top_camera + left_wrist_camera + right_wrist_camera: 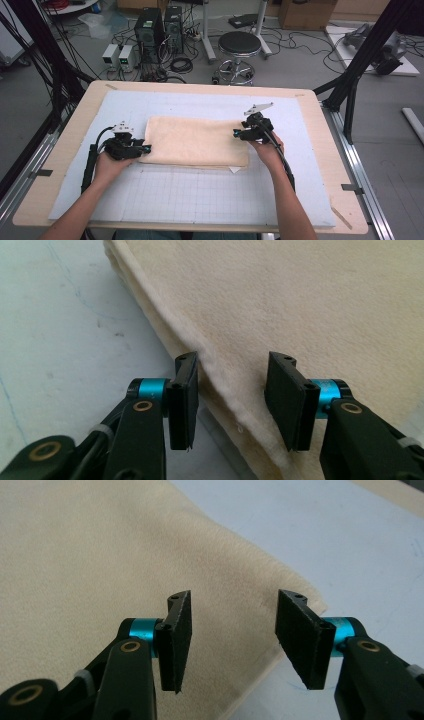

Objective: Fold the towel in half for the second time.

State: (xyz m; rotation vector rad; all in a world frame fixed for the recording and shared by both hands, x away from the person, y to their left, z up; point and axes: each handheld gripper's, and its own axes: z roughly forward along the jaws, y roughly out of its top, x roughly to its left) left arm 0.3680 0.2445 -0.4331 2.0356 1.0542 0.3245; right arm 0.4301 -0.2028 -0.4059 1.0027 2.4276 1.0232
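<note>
Left gripper (145,148): held in the person's left hand (107,165), jaws apart, at the left end of the towel (195,141). In the left gripper view (231,400) the towel's folded edge runs up between the two black jaws; nothing is clamped.

Right gripper (235,133): held in the right hand (268,150), jaws apart, at the towel's right end. In the right gripper view (232,639) the jaws stand open above the towel's (100,580) corner; whether they touch the cloth cannot be told.

Towel, cream, folded into a long rectangle: lies flat near the middle of the mat (200,195), long side across the table. A small white tag or corner peeks out under its near right edge. Stacked layers show along the edge in the left gripper view (310,305).

Mat, pale blue-white with a faint grid: covers most of the wooden table (75,130).

Beyond the table, on the floor: a round black stool (239,44), two computer towers (159,27), loose cables.
</note>
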